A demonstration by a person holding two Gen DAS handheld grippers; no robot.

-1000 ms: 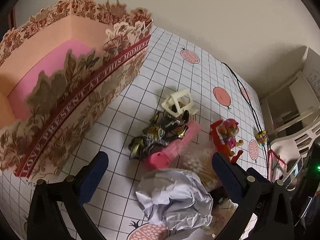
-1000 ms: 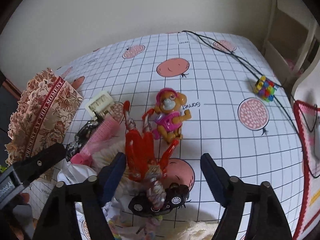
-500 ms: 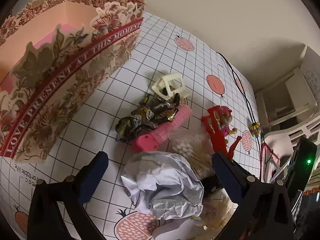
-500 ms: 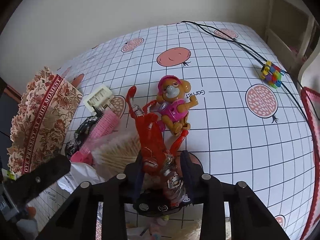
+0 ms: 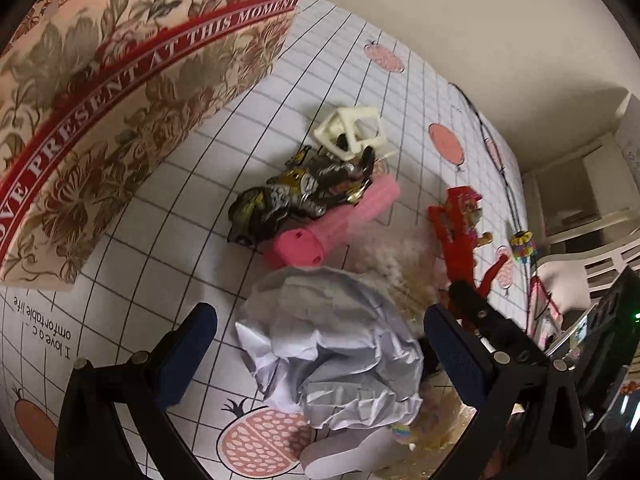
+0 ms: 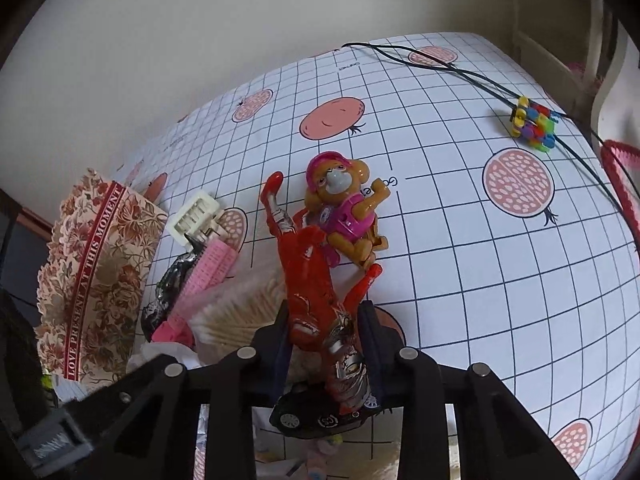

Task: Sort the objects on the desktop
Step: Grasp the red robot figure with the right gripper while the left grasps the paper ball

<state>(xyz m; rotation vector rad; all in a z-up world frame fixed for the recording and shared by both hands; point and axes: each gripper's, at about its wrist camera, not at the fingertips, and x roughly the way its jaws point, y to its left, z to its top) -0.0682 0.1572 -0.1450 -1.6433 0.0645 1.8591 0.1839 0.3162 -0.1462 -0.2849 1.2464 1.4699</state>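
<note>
Desk (image 6: 500,280): gridded cloth. Floral cardboard box (image 5: 120,100), scalloped rim. Crumpled white paper ball (image 5: 336,352) between spread fingers of left tool (image 5: 320,344), angled steeply down. Right tool (image 6: 328,344) clamped on glossy red, probably plastic, figure (image 6: 308,280).

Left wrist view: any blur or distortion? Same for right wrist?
Left wrist view: heavy fisheye bending of the grid tablecloth, dark corners, cotton swabs smeared, crumpled paper sharp. Right wrist view: same bending, red robot toy in focus, no glare.

Gridded tablecloth (image 6: 460,280) bears toys, floral box (image 5: 100,120), crumpled paper (image 5: 332,344).
</note>
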